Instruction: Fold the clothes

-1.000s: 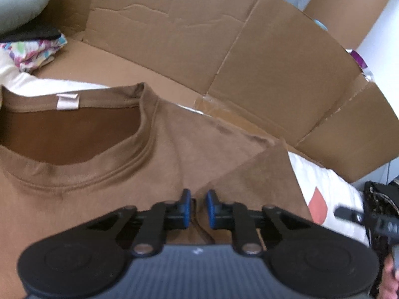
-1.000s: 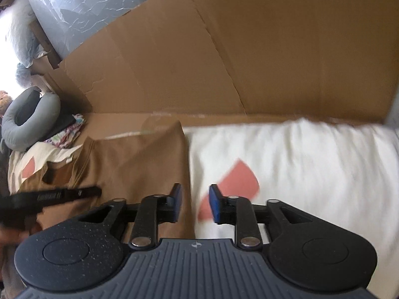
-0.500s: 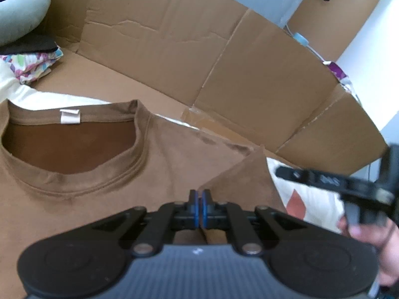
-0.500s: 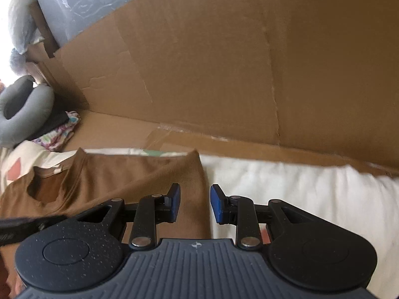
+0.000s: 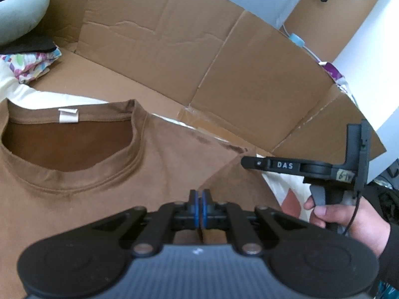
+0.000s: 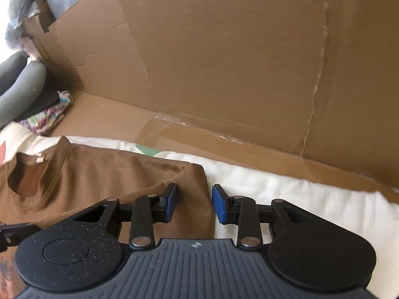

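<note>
Sleeve's folded in on the brown t-shirt point(image 5: 174, 154), rest still flat. Left gripper point(image 5: 199, 210) is clenched, seemingly pinching that flap's edge at 6 o'clock. Right gripper point(image 6: 192, 203) hangs released over the shirt's edge, grabbing nothing.

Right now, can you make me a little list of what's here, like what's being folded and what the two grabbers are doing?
garment: brown T-shirt, neck hole up, one sleeve folded in
lying on: white cloth with a red patch
around it: cardboard walls
left gripper: fingers shut, over the brown fabric; whether they pinch it cannot be told
right gripper: fingers apart, above the shirt's folded side edge, holding nothing
far corner: grey cushion and colourful patterned cloth
</note>
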Tool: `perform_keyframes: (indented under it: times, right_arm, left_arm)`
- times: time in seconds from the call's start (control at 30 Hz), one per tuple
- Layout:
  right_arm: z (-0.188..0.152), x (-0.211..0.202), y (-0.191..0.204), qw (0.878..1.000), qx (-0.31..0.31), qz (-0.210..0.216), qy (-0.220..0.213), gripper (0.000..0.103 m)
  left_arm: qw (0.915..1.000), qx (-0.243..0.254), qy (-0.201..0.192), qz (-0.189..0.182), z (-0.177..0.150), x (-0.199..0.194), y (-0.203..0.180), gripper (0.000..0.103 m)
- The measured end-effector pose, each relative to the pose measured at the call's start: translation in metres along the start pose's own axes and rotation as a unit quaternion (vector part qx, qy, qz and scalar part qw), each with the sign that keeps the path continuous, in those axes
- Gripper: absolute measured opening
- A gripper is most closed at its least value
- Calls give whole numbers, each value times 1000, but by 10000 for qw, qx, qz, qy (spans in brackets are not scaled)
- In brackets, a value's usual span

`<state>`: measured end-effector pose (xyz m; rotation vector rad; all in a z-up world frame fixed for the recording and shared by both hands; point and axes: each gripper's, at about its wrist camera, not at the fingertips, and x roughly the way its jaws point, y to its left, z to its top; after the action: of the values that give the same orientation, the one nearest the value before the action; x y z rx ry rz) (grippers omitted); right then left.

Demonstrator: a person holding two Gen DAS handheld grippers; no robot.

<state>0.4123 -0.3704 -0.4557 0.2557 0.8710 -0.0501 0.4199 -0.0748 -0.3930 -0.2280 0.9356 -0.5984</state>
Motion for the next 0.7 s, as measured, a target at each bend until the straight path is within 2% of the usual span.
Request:
perform_keyframes:
  times: [0.03,0.17,0.2,0.23,0.3,0.5,0.6,0.7]
  right_arm:
    - [1,0,1,10000,-64,6,-44,16]
    - [5,-3,5,9989,-280,-291,-217,7]
    - [5,-3,6,9981,-355,-448,-243,0]
    - [5,-3,7,9969,-431,-605,-269,0]
    - [6,-3,0,9973,-301,-622,-232,0]
    - [10,-21,-14,9993,87,-43,-361,2]
    - [11,-23,-9,9990,76,102,-419,4]
    - [10,-13,-3,9995,19,86,-293,4]
  left_arm:
    - [10000,-4,2,-5,0,0,0,3]
    - [10000,-2,-14,15,-1,0,0,3]
    - [10000,-6,-25,47,-1,0,1,3]
    - [10000,-11,-36,80,-2,0,1,3]
    - [9999,-64,-29,106,-2,0,4,3]
    - [9999,-80,6,111,-2,-1,11,3]
    - [9999,-84,14,117,-1,0,11,3]
    - [9999,-81,22,113,0,2,11,3]
